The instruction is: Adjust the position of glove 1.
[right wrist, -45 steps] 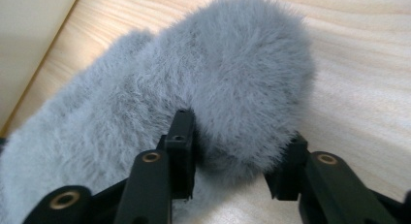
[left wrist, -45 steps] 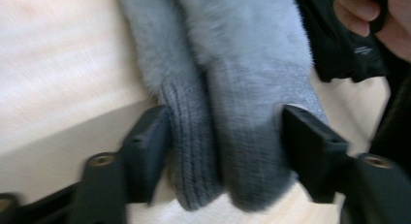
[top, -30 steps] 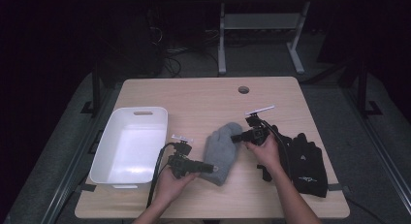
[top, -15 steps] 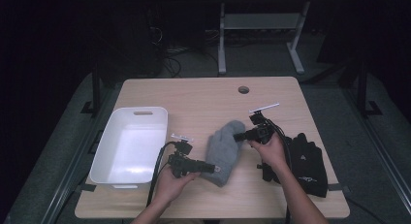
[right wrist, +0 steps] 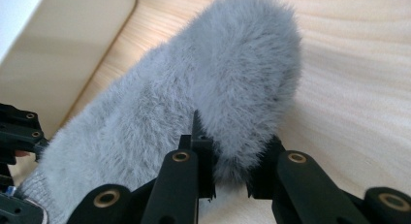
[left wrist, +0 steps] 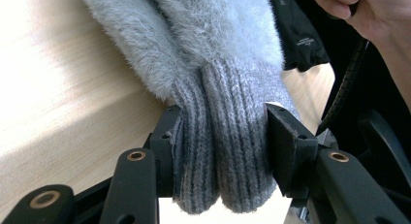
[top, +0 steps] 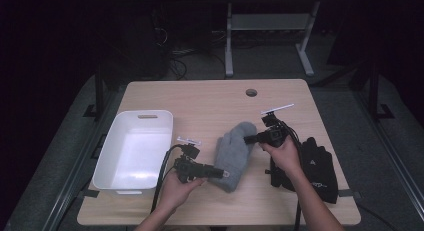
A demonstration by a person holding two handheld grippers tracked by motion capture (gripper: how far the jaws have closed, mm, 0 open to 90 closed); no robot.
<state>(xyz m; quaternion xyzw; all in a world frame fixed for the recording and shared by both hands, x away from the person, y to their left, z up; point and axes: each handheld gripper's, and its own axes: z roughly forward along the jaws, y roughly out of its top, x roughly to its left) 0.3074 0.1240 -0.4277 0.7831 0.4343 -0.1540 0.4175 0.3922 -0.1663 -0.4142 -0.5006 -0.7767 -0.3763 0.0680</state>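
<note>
A fuzzy grey mitten lies near the middle of the table, fingertip end toward the far side and ribbed cuff toward the person. The left hand-held gripper pinches that cuff: in the left gripper view the darker ribbed knit is bunched into two folds between the jaws, which press on it from both sides. The right hand-held gripper has its jaws closed on the fluffy edge near the mitten's far end; in the right gripper view the pile spills over the jaws and hides just how much fabric they hold. Just beside the right hand, a pair of black gloves rests on the table's right part; each shows a small pale logo and a line of lettering, too small to read from above, and the white print on a black cuff in the left gripper view is also blurred beyond reading. A white rectangular bin with a handle slot sits at the left of the table, apart from the mitten. A round hole marks the table's far part.
</note>
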